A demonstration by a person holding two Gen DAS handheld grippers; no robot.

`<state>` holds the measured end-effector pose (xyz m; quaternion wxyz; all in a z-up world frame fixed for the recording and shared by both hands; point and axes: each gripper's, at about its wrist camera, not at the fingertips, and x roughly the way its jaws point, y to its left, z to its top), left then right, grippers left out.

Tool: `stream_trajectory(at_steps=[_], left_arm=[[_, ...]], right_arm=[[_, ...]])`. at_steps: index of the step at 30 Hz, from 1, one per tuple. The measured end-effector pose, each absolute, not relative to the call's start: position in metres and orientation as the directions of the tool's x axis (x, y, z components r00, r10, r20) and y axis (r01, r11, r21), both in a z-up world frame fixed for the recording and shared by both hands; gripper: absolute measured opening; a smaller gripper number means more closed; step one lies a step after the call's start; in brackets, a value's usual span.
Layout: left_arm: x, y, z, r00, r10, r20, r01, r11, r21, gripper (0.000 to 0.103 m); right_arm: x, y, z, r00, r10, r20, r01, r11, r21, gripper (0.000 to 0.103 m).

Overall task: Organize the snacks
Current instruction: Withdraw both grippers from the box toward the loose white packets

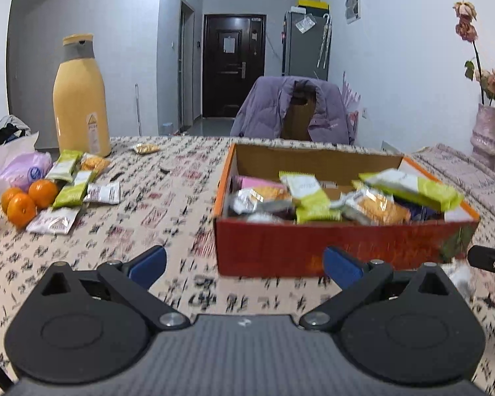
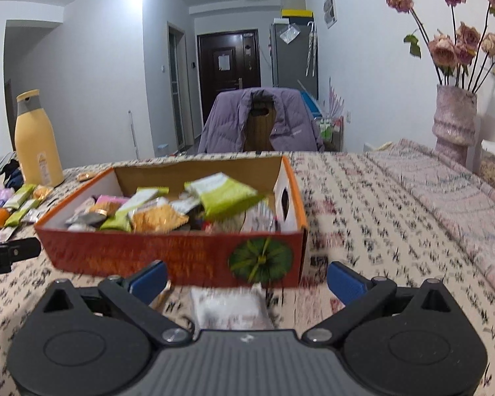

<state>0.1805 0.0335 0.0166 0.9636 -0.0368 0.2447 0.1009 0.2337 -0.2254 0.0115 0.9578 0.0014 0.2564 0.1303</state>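
Both grippers hang low over the patterned tablecloth (image 1: pixel 168 198), in front of the orange cardboard box (image 1: pixel 330 247). The left gripper (image 1: pixel 244 265) has its blue pads spread wide and nothing between them. The right gripper (image 2: pixel 247 280) is just as wide open and also empty, though a white snack packet (image 2: pixel 229 307) lies on the cloth directly under its fingers, just beside the front wall of the box.

The box is already heaped with wrapped snacks: green bars, orange cracker packs, silvery wrappers; one green packet (image 2: pixel 224 193) rides on top near the right end. A loose cluster of snack packets (image 1: pixel 72 181) waits at the far left of the table, next to three tangerines (image 1: pixel 26 199), a pack of tissues (image 1: pixel 19 171) and a tall yellow bottle (image 1: pixel 81 99). One small wrapped piece (image 1: pixel 146 148) sits alone near the far edge.

I'd judge the sorting is well along but unfinished. The nearest job looks like the white packet: the right fingers would need to drop, close on its soft edges, and lift it over the box wall. The left cluster would call for a longer reach from the left gripper.
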Motion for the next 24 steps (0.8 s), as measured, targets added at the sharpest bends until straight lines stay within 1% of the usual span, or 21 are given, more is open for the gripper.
stream_trajectory(at_steps=[7,10,24], left_arm=[[0.174,0.036,-0.007,0.838,0.161,-0.522,-0.203,0.979,-0.024,0.103],[0.177,0.039,-0.016,0.823,0.123,-0.554,-0.186,0.981,-0.058,0.103],[0.173,0.038,-0.015,0.835,0.116,-0.538,-0.177,0.982,-0.064,0.103]], right_arm=[[0.222,-0.229,-0.003,0.813,0.262,-0.521,-0.257,0.963,0.082,0.103],[0.22,-0.231,-0.009,0.802,0.272,-0.533,-0.263,0.96,0.094,0.103],[0.221,-0.226,-0.016,0.781,0.261,-0.568,-0.272,0.96,0.067,0.103]])
